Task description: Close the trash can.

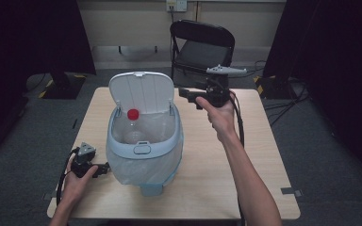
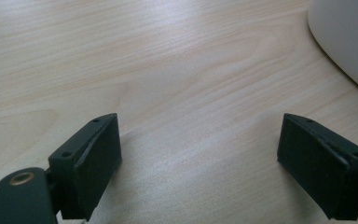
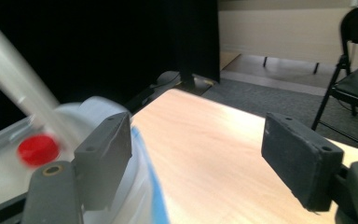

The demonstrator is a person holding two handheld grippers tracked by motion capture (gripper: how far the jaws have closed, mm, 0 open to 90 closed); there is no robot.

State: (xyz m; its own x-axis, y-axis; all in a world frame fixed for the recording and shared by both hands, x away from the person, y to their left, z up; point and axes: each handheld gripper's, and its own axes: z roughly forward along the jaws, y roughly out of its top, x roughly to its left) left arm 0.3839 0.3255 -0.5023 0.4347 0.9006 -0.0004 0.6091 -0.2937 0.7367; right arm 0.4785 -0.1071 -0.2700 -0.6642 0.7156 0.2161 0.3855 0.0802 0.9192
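A pale blue bin [image 1: 143, 149] lined with a clear bag stands on the left half of the table, its lid [image 1: 141, 92] tipped up at the back. Inside it lies a clear bottle with a red cap [image 1: 133, 114]. My right gripper [image 1: 185, 93] hovers just right of the lid, pointing left, open with nothing between its jaws. In the right gripper view [image 3: 198, 154] the red cap [image 3: 37, 149] and bin rim [image 3: 144, 186] sit at the left. My left gripper [image 1: 104, 168] rests low by the bin's left side, open and empty; the left gripper view [image 2: 198, 154] shows the bin wall [image 2: 349, 42].
The wooden table [image 1: 217, 165] has bare surface to the right of the bin and along its front. A black folding chair [image 1: 202, 44] stands behind the far edge. Dark curtains hang on both sides, and cables lie on the floor at the right.
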